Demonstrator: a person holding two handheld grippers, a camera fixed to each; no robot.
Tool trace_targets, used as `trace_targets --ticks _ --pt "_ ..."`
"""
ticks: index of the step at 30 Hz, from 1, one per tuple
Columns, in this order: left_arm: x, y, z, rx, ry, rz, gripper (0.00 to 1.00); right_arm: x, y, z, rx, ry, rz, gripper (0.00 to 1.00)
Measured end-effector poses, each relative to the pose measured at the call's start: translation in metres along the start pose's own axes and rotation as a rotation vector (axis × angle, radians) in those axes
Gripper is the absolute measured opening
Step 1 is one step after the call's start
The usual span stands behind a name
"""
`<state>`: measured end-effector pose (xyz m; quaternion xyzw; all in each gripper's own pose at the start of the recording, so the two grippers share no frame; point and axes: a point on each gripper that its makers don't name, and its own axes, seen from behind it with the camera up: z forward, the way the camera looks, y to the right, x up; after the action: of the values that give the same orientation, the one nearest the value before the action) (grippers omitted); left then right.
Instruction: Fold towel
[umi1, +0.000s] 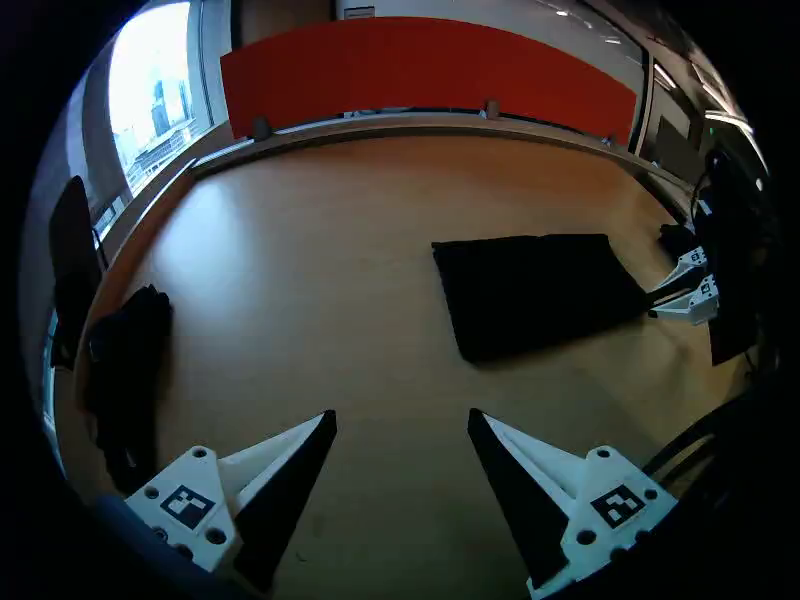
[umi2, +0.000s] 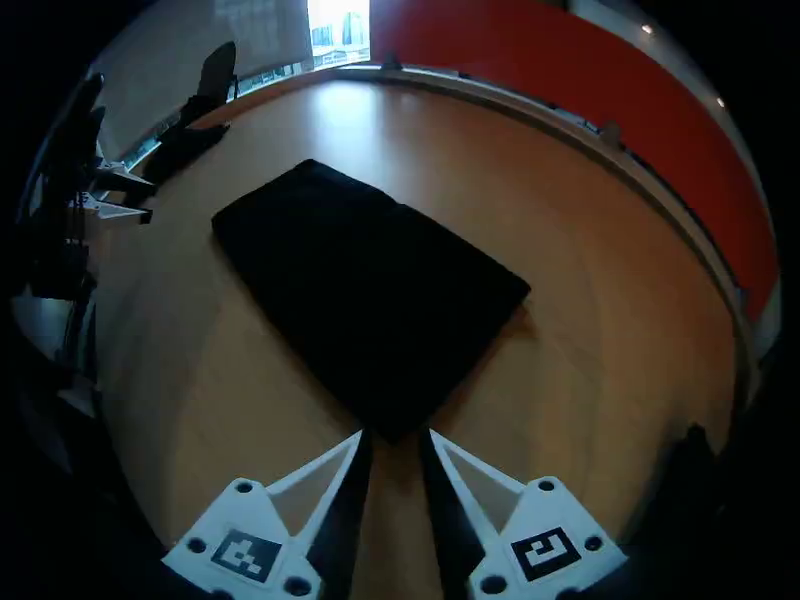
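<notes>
A black towel (umi1: 535, 290) lies flat and folded on the wooden table (umi1: 320, 300), to the right of centre in the left gripper view. My left gripper (umi1: 401, 420) hovers open over bare wood, well short of the towel, its fingers spread wide. In the right gripper view the towel (umi2: 370, 290) spreads out ahead, its near corner reaching in between the tips. My right gripper (umi2: 393, 440) stands open with a narrow gap, fingers on either side of that corner without pressing it. The right gripper (umi1: 652, 305) also appears at the towel's right edge, and the left gripper (umi2: 150, 200) far off at the upper left.
A red partition panel (umi1: 420, 70) runs along the table's far edge. A dark bundle (umi1: 125, 370) lies at the table's left edge by a black chair (umi1: 75, 260). A person's dark sleeve (umi1: 735, 260) is behind the right gripper. Windows (umi1: 155, 90) are at the back left.
</notes>
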<state>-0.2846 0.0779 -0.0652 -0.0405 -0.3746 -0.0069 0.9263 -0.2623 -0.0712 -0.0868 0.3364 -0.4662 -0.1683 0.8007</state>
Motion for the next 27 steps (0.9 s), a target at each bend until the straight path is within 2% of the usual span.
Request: trace_targets --ticks 8,12,14,27 --pt "-0.002 0.002 0.001 -0.002 -0.005 -0.001 0.98 0.000 0.002 0.000 0.003 -0.002 -0.010 0.20" --pt "-0.001 0.003 0.001 -0.005 -0.005 0.001 0.98 0.001 0.003 0.000 -0.001 0.002 -0.013 0.08" --pt "-0.001 0.003 0.002 -0.006 -0.004 -0.001 0.98 0.002 0.004 0.000 -0.007 0.005 -0.011 0.05" --pt "0.001 0.002 0.004 -0.012 0.001 -0.014 0.98 0.013 0.002 -0.003 -0.010 0.029 -0.011 0.04"
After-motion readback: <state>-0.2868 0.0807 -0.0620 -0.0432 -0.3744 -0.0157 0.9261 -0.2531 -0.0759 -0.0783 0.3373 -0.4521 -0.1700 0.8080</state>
